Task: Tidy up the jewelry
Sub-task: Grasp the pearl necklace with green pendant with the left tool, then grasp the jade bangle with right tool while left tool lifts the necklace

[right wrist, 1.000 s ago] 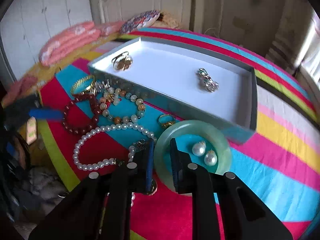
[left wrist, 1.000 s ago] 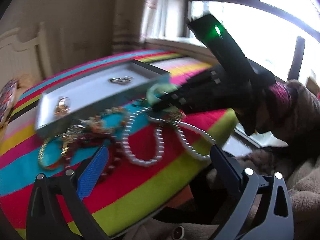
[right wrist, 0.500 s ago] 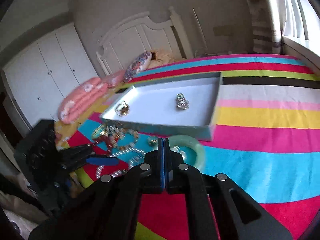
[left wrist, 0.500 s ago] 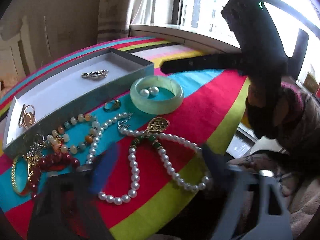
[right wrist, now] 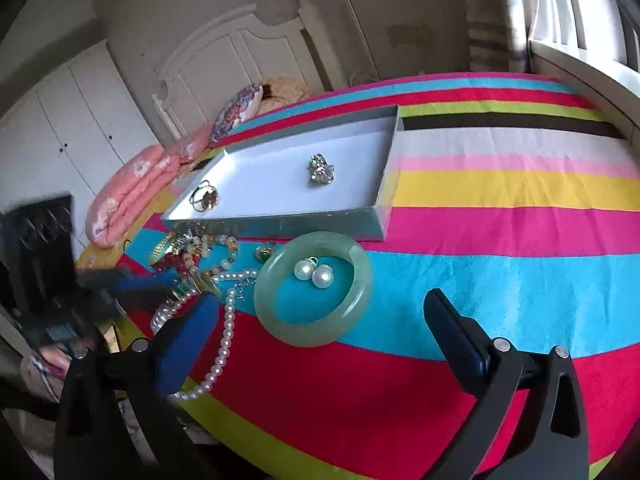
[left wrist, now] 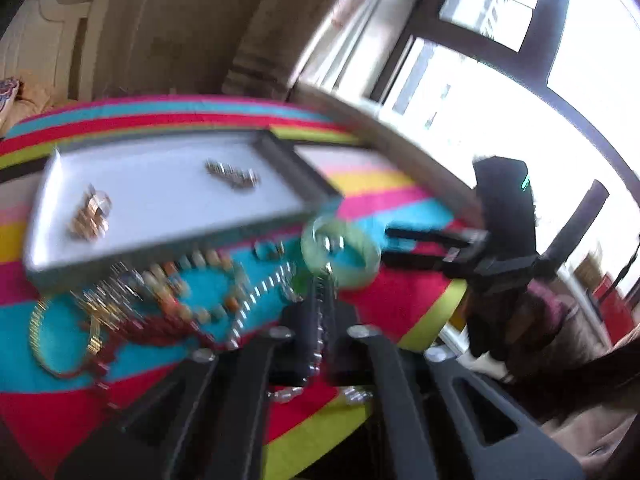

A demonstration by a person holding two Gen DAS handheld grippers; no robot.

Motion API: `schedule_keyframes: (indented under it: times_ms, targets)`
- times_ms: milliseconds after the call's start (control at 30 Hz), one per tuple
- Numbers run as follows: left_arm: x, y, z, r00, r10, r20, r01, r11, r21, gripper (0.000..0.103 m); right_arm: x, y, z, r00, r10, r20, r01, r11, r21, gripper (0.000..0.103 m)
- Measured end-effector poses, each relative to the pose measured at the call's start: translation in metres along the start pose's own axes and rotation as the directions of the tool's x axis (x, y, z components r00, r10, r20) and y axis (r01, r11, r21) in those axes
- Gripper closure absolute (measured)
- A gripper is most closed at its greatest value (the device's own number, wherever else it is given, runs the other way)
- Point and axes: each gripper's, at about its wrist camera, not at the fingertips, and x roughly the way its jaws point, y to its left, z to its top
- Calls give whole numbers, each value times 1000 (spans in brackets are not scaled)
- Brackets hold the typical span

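A white tray [right wrist: 360, 216] lies on the striped bedspread and holds a silver piece [right wrist: 321, 169] and a gold brooch [right wrist: 205, 197]. In front of it lie a green jade bangle [right wrist: 276, 318] with two pearl earrings [right wrist: 314, 273] inside, a pearl necklace [right wrist: 224, 340], beaded bracelets [right wrist: 192, 248] and a ring [right wrist: 265, 251]. My right gripper [right wrist: 320, 320] is open, just short of the bangle. My left gripper [left wrist: 320, 312] is shut on the pearl necklace [left wrist: 318, 320] in the blurred left wrist view, beside the bangle [left wrist: 340, 252] and tray [left wrist: 168, 240].
Pink pillows [right wrist: 136, 188] and a white headboard [right wrist: 240, 52] are at the far left. A window sill [right wrist: 580, 68] runs along the far right. The bed edge [right wrist: 280, 452] is just below the jewelry.
My right gripper has opened wide and dropped back toward the bangle. My left gripper has closed on the pearl necklace and moved in toward the pile.
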Motion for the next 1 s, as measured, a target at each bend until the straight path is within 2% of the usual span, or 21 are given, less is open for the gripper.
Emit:
schedule_keyframes:
  times_ms: [133, 267, 300, 333, 367, 433, 533, 600, 633, 667, 700, 733, 767, 800, 833, 867, 933, 1000]
  targets:
    - [-26, 1, 27, 997, -1, 78, 0, 1000, 4, 103, 22, 27, 2, 994, -86, -68, 78, 990, -114, 4]
    - [-27, -1, 32, 999, 7, 39, -8, 1000, 23, 103, 44, 49, 5, 976, -195, -102, 167, 958, -233, 4]
    - [-25, -3, 28, 1000, 3, 27, -3, 1000, 22, 100, 47, 49, 6, 973, -208, -99, 178, 952, -250, 4]
    - [-20, -4, 21, 1000, -19, -7, 19, 1000, 20, 82, 48, 48, 6, 973, -211, -93, 181, 950, -255, 6]
    - [-16, -6, 16, 999, -18, -28, 18, 1000, 25, 50, 48, 46, 7, 975, -208, -84, 181, 951, -251, 11]
    - [-12, -13, 1, 999, 16, -47, -14, 998, 54, 20, 44, 41, 9, 979, -190, -75, 168, 959, -230, 18]
    - [3, -25, -22, 994, 25, -104, -14, 994, 105, 20, 43, 42, 6, 980, -193, -58, 173, 953, -249, 19]
    - [17, -31, -29, 989, 82, -126, -63, 986, 152, 20, 39, 37, 5, 986, -160, -43, 147, 966, -212, 19]
    - [24, -34, -32, 983, 119, -138, -93, 979, 180, 20, 35, 33, 6, 990, -140, -27, 133, 975, -180, 25]
    - [29, -34, -33, 979, 144, -143, -115, 974, 194, 21, 30, 25, 6, 995, -98, -19, 95, 987, -133, 25]
    - [35, -34, -35, 974, 172, -147, -140, 968, 209, 25, 28, 21, 5, 997, -79, -13, 77, 990, -119, 25]
    - [41, -32, -37, 970, 186, -159, -149, 964, 218, 43, 28, 19, 6, 997, -72, -11, 70, 991, -114, 25]
    - [44, -33, -39, 968, 215, -129, -179, 953, 246, 62, 26, 16, 4, 997, -72, -5, 71, 991, -111, 25]
    - [46, -35, -41, 957, 268, -109, -227, 929, 291, 71, 25, 16, 4, 998, -69, -1, 68, 992, -107, 25]
    - [48, -35, -41, 952, 289, -101, -245, 917, 315, 85, 23, 14, 3, 999, -54, 8, 55, 994, -93, 25]
    - [48, -34, -39, 954, 278, -114, -231, 921, 313, 96, 20, 11, 4, 999, -32, 22, 34, 997, -75, 25]
    - [48, -31, -38, 955, 270, -123, -222, 926, 305, 96, 13, 8, 5, 998, 7, 56, -5, 999, -49, 25]
    - [45, -22, -33, 971, 192, -140, -157, 960, 232, 96, 6, 5, 6, 996, 33, 81, -30, 999, -30, 25]
